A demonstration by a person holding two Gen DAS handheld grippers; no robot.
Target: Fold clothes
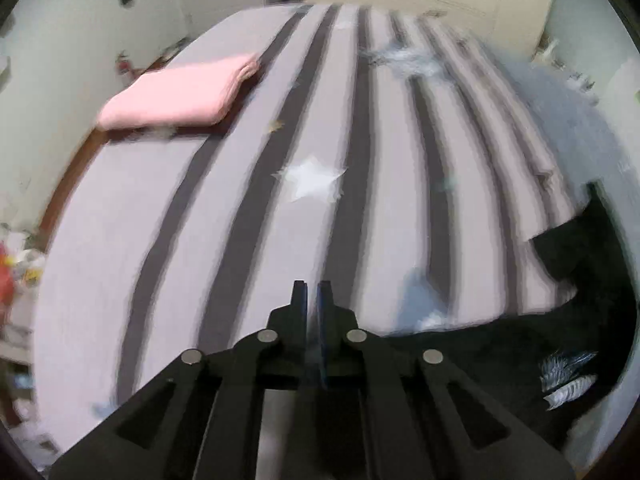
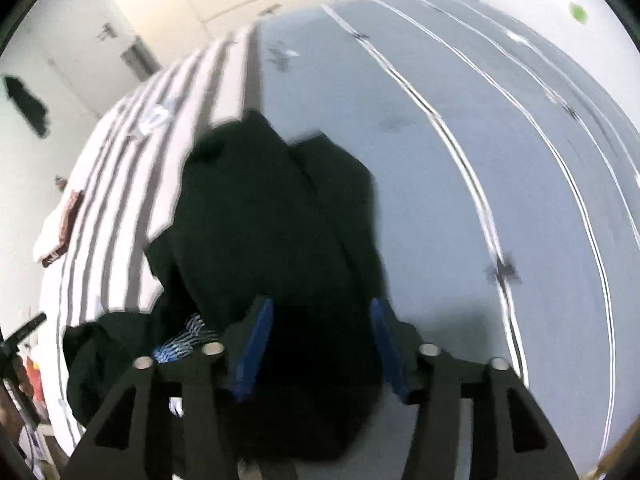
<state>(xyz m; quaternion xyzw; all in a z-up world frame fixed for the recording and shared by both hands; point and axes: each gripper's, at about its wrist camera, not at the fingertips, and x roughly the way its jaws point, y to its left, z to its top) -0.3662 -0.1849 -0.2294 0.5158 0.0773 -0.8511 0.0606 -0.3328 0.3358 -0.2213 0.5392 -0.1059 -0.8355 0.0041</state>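
The black garment (image 2: pixel 272 216) lies crumpled on the bed (image 2: pixel 440 160), straddling striped and grey covers; the right gripper (image 2: pixel 322 344) hangs over it, jaws spread, likely freeing it. The left gripper (image 1: pixel 313 300) is pressed together on nothing visible; a folded pink garment (image 1: pixel 180 94) sits aside, presumably finished.

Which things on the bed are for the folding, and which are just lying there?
For folding:
black garment
folded pink cloth
left gripper
right gripper

Just lying about:
striped bedsheet
grey cover

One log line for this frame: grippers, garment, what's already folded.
left gripper: shut, empty | right gripper: open over black garment | pink folded cloth: on striped bed
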